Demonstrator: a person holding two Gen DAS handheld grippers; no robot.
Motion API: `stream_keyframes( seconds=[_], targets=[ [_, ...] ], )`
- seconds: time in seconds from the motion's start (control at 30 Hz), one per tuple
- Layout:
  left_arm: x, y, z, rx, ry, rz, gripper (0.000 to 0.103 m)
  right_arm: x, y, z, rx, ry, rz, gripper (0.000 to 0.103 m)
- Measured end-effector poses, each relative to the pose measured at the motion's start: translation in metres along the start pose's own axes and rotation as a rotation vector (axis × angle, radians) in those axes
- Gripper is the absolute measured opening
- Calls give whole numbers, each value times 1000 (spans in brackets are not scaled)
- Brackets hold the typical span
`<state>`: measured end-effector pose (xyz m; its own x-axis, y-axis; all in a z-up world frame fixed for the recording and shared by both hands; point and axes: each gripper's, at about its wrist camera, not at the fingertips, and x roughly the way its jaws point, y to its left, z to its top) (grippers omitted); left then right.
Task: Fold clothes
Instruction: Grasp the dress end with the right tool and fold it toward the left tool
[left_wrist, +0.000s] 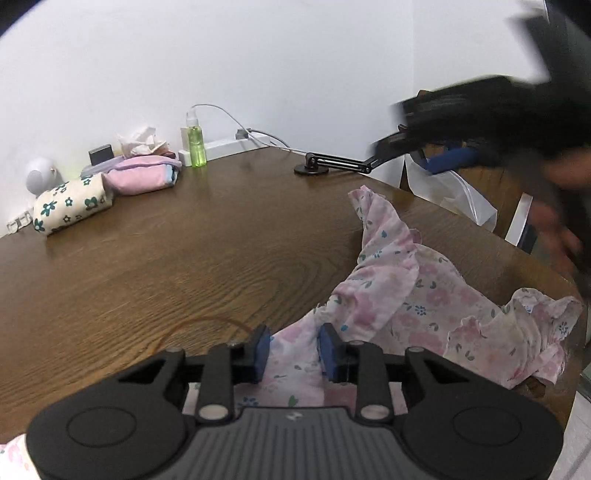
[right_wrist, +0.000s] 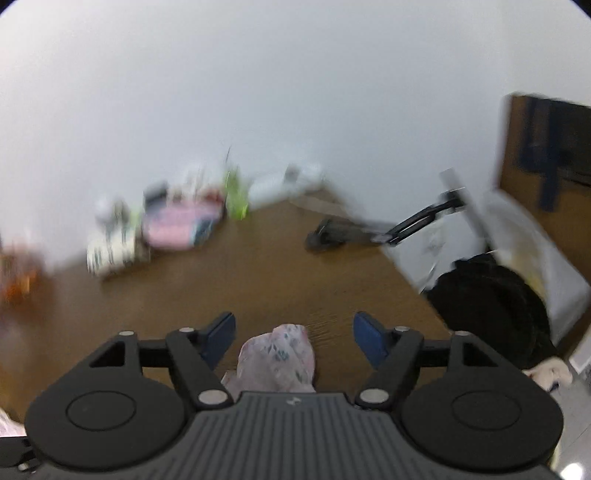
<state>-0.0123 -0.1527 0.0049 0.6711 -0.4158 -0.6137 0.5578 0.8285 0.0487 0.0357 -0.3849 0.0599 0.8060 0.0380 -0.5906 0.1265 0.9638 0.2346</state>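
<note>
A: Left wrist view: left gripper (left_wrist: 293, 350) sits low over the wooden table (left_wrist: 177, 258), jaws partly spread, blue pads (left_wrist: 263, 349) either side of a fold of the pink floral garment (left_wrist: 413, 299). A narrow gap shows between each pad and the cloth; I cannot tell whether either pad touches it, so no firm pinch noted. Fabric passes between the fingers and under the gripper body

B: Where does the rest of the garment lie?

A: Ahead and to the right of the left gripper, crumpled, running toward the table's right edge. Up there, a blurred dark shape and a hand (left_wrist: 557, 236), too smeared to read further

B: Right wrist view?

A: Heavily motion-blurred. Right gripper (right_wrist: 293, 338) stands wide open, pads (right_wrist: 369, 338) well apart. A bunched hump of the same floral cloth (right_wrist: 277, 356) rises between the fingers, close to the gripper body, clear of both pads. Nothing gripped

B: Background?

A: Far ahead of both grippers, along the wall: green spray bottle (left_wrist: 195, 142), pink pouch (left_wrist: 142, 175), flower-print pouch (left_wrist: 70, 206). Ahead and right, a black articulated mount (left_wrist: 332, 164)
</note>
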Motion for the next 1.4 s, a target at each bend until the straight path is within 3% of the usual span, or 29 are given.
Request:
stream_keyframes(
  seconds=[0.1,0.17,0.2,0.23,0.3,0.43,0.53,0.6,0.67,0.7,0.8,0.83,0.9,1.0,1.07,1.13,1.2,1.27,1.4],
  targets=[
    [1,0,-2,-24,-17,12,37,38,6,11,-32,123,4,69],
    [1,0,-1,-30,-22,19,38,51,7,4,-32,164,-14,39],
    [1,1,0,-32,-21,18,38,50,4,-1,-22,161,-14,10],
    [2,1,0,-34,-21,17,38,49,2,-7,-13,157,-13,4],
    [1,2,1,-33,-21,13,39,43,-3,-17,1,130,-17,4],
    [0,3,1,-33,-20,10,39,-8,-26,-38,33,-9,10,4],
    [0,4,2,-28,-12,3,39,-17,-36,-55,20,11,10,4],
    [-3,8,7,-22,25,-55,39,-14,-35,-64,-13,23,-10,4],
    [-10,17,16,-45,31,-199,44,-13,-34,-69,-37,17,-27,5],
    [-12,15,23,-38,16,-227,56,-14,-34,-65,-37,-1,-24,8],
    [-7,1,39,33,-17,-241,60,-21,-35,-49,-46,-75,-11,24],
    [1,-5,41,40,6,-240,56,-26,-34,-43,-58,-87,-13,27],
    [14,-13,44,43,41,-263,22,-43,-33,-35,-87,-82,44,26],
    [13,-18,41,42,30,-302,12,-59,-35,-44,-52,31,236,14],
    [9,-23,38,72,4,-311,10,-54,-31,-57,-44,138,319,11],
    [4,-33,36,133,-14,-272,10,-40,-27,-69,-62,207,307,11],
    [0,-43,34,197,-33,-233,10,-30,-28,-73,-67,202,280,3],
    [-7,-57,28,306,-51,-204,10,-23,-31,-69,-59,180,253,3],
    [-4,-76,17,397,-4,-240,16,-20,-35,-60,-46,156,214,6]
  ],
)
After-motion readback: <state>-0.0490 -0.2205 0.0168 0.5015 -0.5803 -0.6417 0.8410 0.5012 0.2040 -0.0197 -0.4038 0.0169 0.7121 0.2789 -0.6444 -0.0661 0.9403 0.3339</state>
